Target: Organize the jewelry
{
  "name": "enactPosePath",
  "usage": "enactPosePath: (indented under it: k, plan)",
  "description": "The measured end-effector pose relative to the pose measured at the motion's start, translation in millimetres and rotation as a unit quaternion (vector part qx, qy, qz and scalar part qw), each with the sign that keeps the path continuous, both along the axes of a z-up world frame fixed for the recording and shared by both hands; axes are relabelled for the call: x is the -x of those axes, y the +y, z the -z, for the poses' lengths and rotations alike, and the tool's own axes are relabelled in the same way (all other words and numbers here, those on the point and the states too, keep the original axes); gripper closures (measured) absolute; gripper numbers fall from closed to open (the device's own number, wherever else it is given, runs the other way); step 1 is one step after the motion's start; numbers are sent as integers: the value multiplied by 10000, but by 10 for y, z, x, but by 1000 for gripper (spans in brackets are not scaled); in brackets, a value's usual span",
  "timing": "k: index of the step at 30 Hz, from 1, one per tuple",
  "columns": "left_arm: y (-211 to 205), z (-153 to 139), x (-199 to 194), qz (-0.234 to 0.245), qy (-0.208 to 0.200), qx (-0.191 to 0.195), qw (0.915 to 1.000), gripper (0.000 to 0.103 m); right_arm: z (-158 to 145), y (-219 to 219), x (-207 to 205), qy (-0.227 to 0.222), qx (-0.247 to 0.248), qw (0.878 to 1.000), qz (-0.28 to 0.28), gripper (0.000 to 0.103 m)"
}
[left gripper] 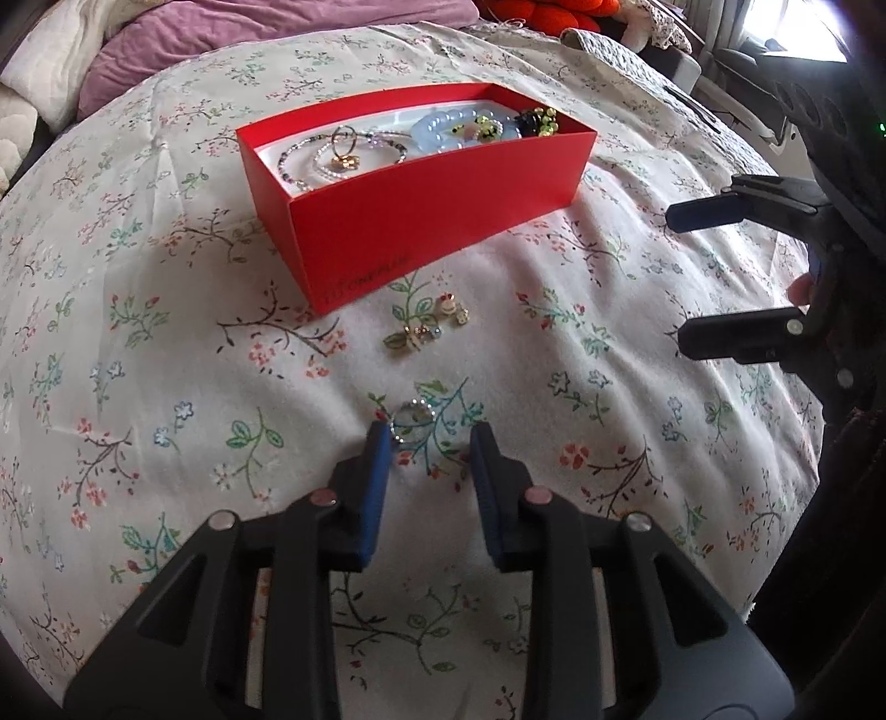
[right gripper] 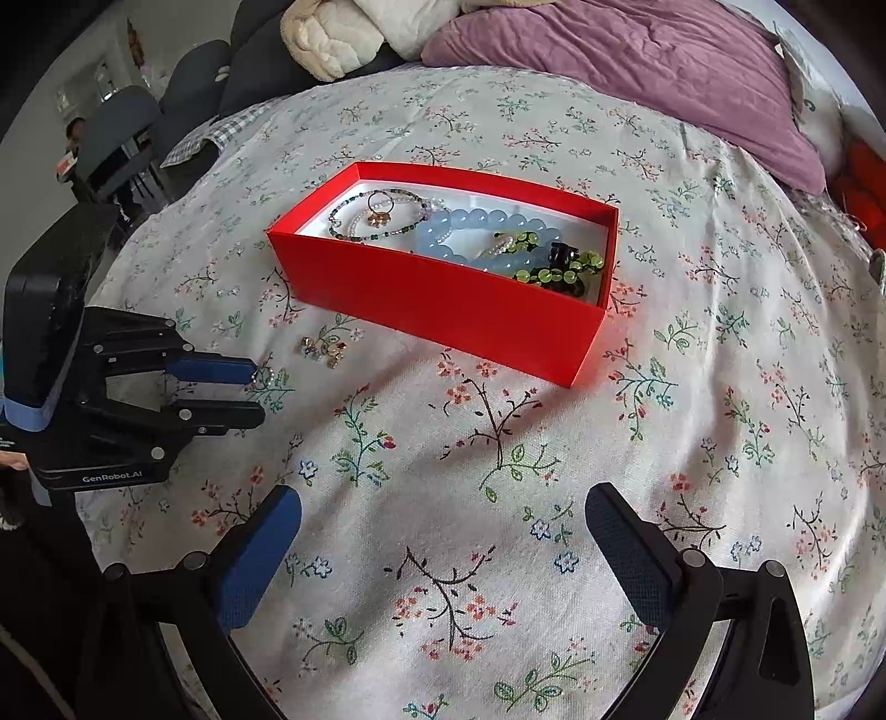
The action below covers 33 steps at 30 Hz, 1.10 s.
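Note:
A red box (left gripper: pixel 415 238) (right gripper: pixel 443 310) stands on the flowered bedsheet. It holds thin beaded bracelets (left gripper: pixel 310 160), a gold ring (right gripper: pixel 381 209), a pale blue bead bracelet (right gripper: pixel 459 227) and green and black beads (right gripper: pixel 559 266). Several small charms (left gripper: pixel 426 327) (right gripper: pixel 324 349) lie loose on the sheet in front of the box. A small silver ring (left gripper: pixel 410 426) (right gripper: pixel 266 376) rests on the sheet against the tip of my left gripper's left finger. My left gripper (left gripper: pixel 429 443) (right gripper: pixel 257 390) is open and only that finger meets the ring. My right gripper (right gripper: pixel 443 509) (left gripper: pixel 675 277) stands wide open over bare sheet, holding nothing.
A purple pillow (right gripper: pixel 637 72) and a cream blanket (right gripper: pixel 332 33) lie at the head of the bed. Something orange (right gripper: pixel 864 194) sits beside the pillow. Dark chairs (right gripper: pixel 122 133) stand past the bed's edge. The flowered sheet (right gripper: pixel 498 443) spreads around the box.

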<state>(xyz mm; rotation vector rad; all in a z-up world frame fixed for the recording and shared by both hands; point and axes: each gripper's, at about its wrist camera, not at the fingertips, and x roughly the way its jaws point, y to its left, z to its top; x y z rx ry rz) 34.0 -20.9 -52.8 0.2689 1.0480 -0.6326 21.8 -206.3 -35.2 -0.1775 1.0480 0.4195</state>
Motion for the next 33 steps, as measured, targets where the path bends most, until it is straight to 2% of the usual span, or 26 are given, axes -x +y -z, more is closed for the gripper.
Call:
enactPosePath:
  k: [2, 6, 13, 18, 20, 22, 33]
  plan:
    - [-17, -1, -3, -1, -15, -29, 10000, 73, 9, -10, -14, 15, 6, 10000, 28, 0]
    - [-5, -6, -21, -56, -23, -41, 10000, 93, -1, -39, -38, 10, -37, 9999, 108, 0]
    - [39, -60, -37, -70, -1, 51, 10000, 99, -42, -45, -19, -69, -62, 9999, 102, 0]
    - [7, -115, 4, 99, 14, 160, 9998, 99, -67, -68, -13, -90, -79, 9998, 142, 0]
    - [-18, -98, -2, 137, 32, 133, 9998, 92, -68, -71, -4, -91, -91, 9998, 160, 0]
    - [-48, -61, -6, 130, 5, 33, 9999, 74, -68, -66, -8, -81, -104, 9998, 164, 0]
    - [-211, 1, -26, 194, -62, -21, 9998, 73, -62, 33, -30, -46, -149, 9999, 53, 0]
